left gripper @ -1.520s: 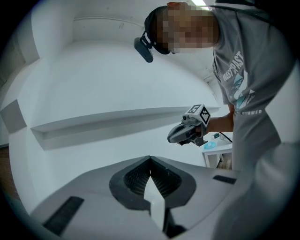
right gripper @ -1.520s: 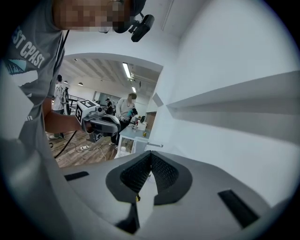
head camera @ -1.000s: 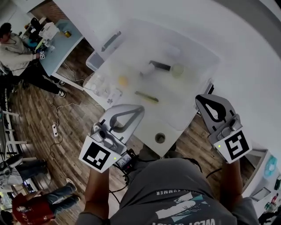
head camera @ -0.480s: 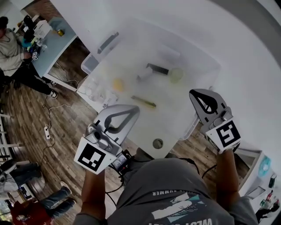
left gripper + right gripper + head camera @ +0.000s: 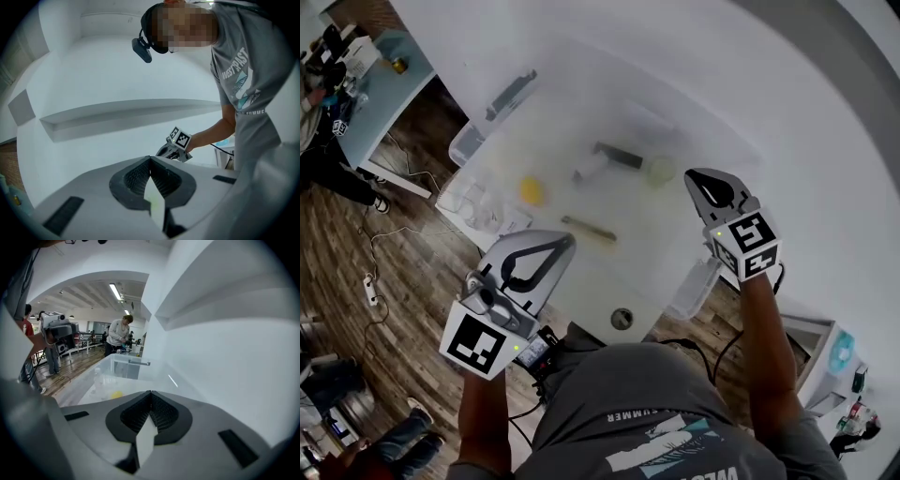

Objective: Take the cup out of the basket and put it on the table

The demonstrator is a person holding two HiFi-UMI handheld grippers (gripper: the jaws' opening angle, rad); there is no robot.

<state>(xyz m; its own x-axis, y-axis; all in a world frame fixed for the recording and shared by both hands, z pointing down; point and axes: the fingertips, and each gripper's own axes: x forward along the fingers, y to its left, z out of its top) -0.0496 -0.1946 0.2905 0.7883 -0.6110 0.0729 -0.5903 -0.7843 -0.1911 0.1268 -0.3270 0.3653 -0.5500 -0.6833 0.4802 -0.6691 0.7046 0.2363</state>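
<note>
Past the worktop's left edge lies brown wooden plank floor (image 5: 403, 244) with trailing cables. At the near-left corner the left gripper (image 5: 570, 239) hovers with its fingers pressed together on nothing; its own view shows the fingers (image 5: 161, 176) shut and aimed at a bare white wall. The white worktop (image 5: 600, 291) has a round grommet hole (image 5: 622, 319) at its near edge. It carries a large clear plastic basket (image 5: 464, 150) with hazy walls and a dark handle (image 5: 511, 92) at its far-left end. Inside, from the left, blur a cluster of clear plastic vessels (image 5: 483, 195), a small yellow lump (image 5: 530, 190), a thin olive stick (image 5: 588, 228), a dark-handled tool (image 5: 614, 157) and a pale green round piece (image 5: 661, 171). The cup cannot be told apart among them. Above the basket's right end, just beside the green piece, hangs the right gripper (image 5: 694, 176), fingers (image 5: 161, 411) likewise closed and empty.
</note>
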